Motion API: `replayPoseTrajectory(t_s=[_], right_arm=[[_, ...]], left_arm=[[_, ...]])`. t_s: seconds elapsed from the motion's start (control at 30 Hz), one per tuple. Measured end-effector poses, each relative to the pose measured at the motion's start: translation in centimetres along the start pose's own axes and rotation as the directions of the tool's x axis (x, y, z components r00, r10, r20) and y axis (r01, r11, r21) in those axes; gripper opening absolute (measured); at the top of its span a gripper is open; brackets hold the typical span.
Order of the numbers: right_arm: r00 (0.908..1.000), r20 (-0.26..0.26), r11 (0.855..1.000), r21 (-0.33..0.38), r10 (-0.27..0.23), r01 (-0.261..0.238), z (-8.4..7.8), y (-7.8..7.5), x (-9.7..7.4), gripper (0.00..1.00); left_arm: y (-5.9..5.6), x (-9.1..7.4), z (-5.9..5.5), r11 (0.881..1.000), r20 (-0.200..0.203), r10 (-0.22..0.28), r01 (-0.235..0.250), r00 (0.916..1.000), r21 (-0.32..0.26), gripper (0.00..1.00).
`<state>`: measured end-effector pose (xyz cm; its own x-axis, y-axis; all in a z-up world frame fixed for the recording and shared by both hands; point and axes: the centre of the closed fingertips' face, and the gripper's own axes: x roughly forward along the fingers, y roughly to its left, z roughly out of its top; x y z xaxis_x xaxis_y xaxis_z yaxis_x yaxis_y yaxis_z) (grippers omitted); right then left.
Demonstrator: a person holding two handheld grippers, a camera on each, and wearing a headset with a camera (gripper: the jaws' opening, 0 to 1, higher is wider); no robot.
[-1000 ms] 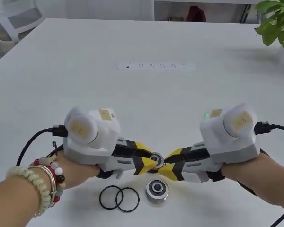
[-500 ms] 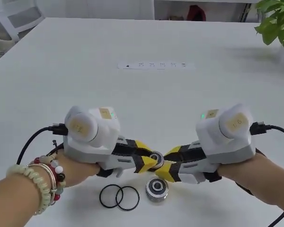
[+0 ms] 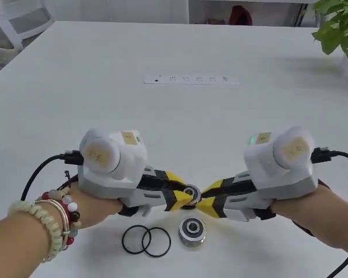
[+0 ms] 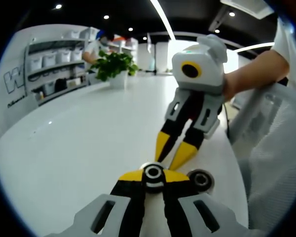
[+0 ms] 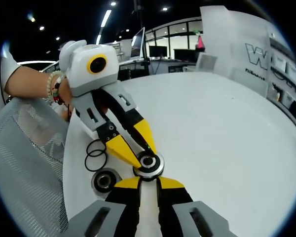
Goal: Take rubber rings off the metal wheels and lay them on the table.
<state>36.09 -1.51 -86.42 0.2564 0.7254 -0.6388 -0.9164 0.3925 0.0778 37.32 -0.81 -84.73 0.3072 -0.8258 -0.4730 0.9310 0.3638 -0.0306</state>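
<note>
**Clerk:** Item one, changes?

**Checker:** Scarcely any. Against the second before, the right gripper (image 3: 206, 200) dipped a shade and came back level. The left gripper (image 3: 182, 197) has kept its place. The held wheel (image 3: 191, 194) remains between the two sets of tips, above the table (image 3: 162, 127). No further ring has joined those already laid down. Judgement: the pull is still being set up, and the tally of finished rings is unchanged.

**Clerk:** State of the tongs?

**Checker:** Left: pressed onto the held wheel from both sides. Right: jaws drawn close together, tips at the wheel's rim. Whether they pinch a ring there cannot be told.

**Clerk:** Stock on the table?

**Checker:** Two rubber rings (image 3: 146, 241): thin, black, round, overlapping, lying flat at the near edge. Just beside them is the second wheel (image 3: 192, 230), a small disc of bright metal with a dark centre.

**Clerk:** Other materials?

**Checker:** Table: white, smooth, matte. Grippers: white shells, black jaws, yellow tips. Far off lies a white power strip (image 3: 191, 80).
</note>
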Motion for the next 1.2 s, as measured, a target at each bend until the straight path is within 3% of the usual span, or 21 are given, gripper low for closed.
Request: replayPoseTrajectory(t_s=[0.27, 0.53, 0.6, 0.67, 0.73, 0.77, 0.8, 0.9, 1.0, 1.03, 1.13, 1.2], right_arm=[[0.9999, -0.005, 1.0, -0.006, -0.015, 0.015, -0.1, -0.4, -0.2, 0.0], [0.9988, -0.011, 0.999, 0.013, -0.047, 0.047, -0.1, -0.9, -0.1, 0.0], [0.9983, -0.015, 0.997, 0.045, -0.057, 0.057, -0.1, -1.0, -0.1, 0.0], [0.9974, -0.017, 0.99, 0.12, -0.07, 0.072, -0.2, -1.3, -0.1, 0.0], [0.9972, -0.016, 0.966, 0.248, -0.073, 0.074, 0.0, -1.5, -0.2, 0.0], [0.9975, -0.015, 0.939, 0.337, -0.069, 0.07, -0.1, -1.6, -0.3, 0.0], [0.9976, -0.004, 0.928, 0.367, -0.069, 0.065, 0.0, -1.7, -0.3, 0.0], [0.9977, 0.018, 0.916, 0.398, -0.065, 0.053, -0.1, -1.8, -0.4, 0.0], [0.9968, 0.03, 0.864, 0.501, -0.074, 0.049, 0.1, -1.6, -0.4, 0.0], [0.996, 0.033, 0.832, 0.553, -0.083, 0.051, 0.1, -1.7, -0.5, 0.0], [0.9945, 0.051, 0.824, 0.564, -0.092, 0.047, 0.3, -1.7, -0.5, 0.0], [0.9923, 0.065, 0.792, 0.609, -0.105, 0.043, 0.5, -1.8, -0.6, 0.0]], left_arm=[[0.1, 0.1, 0.0, 1.0, -0.002, 0.004, -0.004, 1.0, -0.004, 0.14], [0.1, 0.1, -0.1, 1.0, -0.003, 0.004, -0.004, 1.0, -0.007, 0.14], [0.1, 0.1, -0.1, 1.0, -0.003, 0.005, -0.005, 1.0, -0.007, 0.14], [0.1, 0.1, -0.1, 1.0, -0.003, 0.005, -0.005, 1.0, -0.006, 0.14], [0.1, 0.1, -0.1, 1.0, -0.004, 0.006, -0.006, 1.0, -0.006, 0.14], [0.1, 0.1, -0.1, 1.0, -0.004, 0.006, -0.006, 1.0, -0.006, 0.14], [0.1, 0.1, -0.1, 1.0, -0.004, 0.006, -0.006, 1.0, -0.006, 0.14], [0.1, 0.1, -0.1, 1.0, -0.005, 0.006, -0.006, 1.0, -0.005, 0.14], [0.1, 0.1, 0.0, 1.0, -0.005, 0.006, -0.006, 1.0, -0.005, 0.14], [0.1, 0.1, 0.0, 1.0, -0.005, 0.006, -0.006, 1.0, -0.005, 0.14], [0.1, 0.1, 0.0, 1.0, -0.006, 0.007, -0.007, 1.0, -0.005, 0.14], [0.1, 0.1, 0.0, 1.0, -0.006, 0.009, -0.009, 0.9999, -0.004, 0.14]])
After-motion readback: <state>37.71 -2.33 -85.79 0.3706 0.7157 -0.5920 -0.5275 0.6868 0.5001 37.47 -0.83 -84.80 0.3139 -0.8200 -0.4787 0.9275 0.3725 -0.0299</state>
